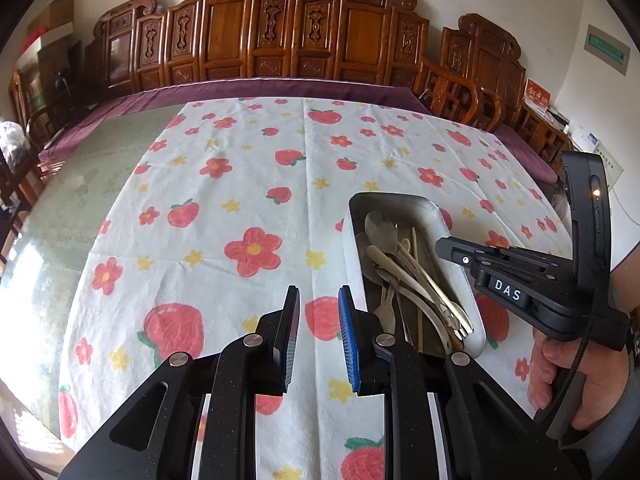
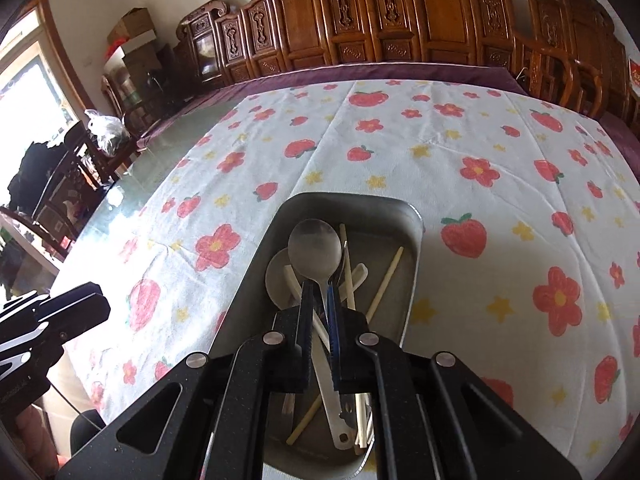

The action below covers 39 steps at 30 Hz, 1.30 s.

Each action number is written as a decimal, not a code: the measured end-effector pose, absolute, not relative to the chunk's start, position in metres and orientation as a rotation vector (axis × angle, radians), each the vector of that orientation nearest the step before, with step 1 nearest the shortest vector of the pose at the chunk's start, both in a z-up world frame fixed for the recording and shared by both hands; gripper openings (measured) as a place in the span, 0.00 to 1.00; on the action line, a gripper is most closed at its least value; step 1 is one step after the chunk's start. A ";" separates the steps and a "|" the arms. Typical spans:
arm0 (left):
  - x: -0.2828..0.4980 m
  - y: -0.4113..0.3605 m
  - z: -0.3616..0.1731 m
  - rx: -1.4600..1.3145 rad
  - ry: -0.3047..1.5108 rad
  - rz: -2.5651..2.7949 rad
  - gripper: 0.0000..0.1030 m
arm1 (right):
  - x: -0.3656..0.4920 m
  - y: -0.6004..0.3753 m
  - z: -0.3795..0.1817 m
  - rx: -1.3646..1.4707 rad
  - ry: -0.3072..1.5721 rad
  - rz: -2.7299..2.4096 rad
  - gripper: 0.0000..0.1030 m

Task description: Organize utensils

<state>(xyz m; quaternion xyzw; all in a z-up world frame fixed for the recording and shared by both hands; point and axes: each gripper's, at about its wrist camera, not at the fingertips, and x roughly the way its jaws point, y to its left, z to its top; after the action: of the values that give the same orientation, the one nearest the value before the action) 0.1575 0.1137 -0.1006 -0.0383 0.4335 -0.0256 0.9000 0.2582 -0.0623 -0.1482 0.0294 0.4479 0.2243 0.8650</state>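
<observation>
A large silver metal spoon (image 2: 316, 256) lies atop pale spoons and chopsticks in a rectangular steel tray (image 2: 412, 216) on the strawberry-and-flower printed tablecloth (image 2: 480, 152). The right gripper (image 2: 320, 312) pinches the spoon's handle between narrow jaws (bowl pointing far). Left of the tray, the left gripper (image 1: 319, 320) hovers, jaws apart, holding nothing.

left tool (image 1: 319, 300) sits low with fingers spread apart, right tool (image 2: 320, 300) is pinched almost closed, right hand (image 1: 560, 376) gripping its handle.
</observation>
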 end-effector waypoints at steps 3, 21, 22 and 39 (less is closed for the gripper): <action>0.151 0.106 -0.092 -0.067 0.878 -0.051 0.24 | 0.247 -0.080 -0.135 0.066 0.902 0.461 0.09; 0.088 0.029 -0.054 -0.010 0.765 -0.090 0.85 | 0.137 -0.199 -0.074 0.047 0.712 0.353 0.59; 0.084 0.026 -0.053 -0.010 0.757 -0.090 0.87 | 0.130 -0.205 -0.072 0.047 0.702 0.342 0.69; 0.037 -0.003 -0.017 0.016 0.692 -0.060 0.92 | 0.053 -0.245 -0.025 0.032 0.575 0.254 0.97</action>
<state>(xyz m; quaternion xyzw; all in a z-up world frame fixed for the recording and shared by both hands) 0.0369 -0.0028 -0.0173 0.0077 0.3392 -0.0295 0.9402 0.0533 -0.2450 -0.0254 0.0158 0.2827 0.1247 0.9509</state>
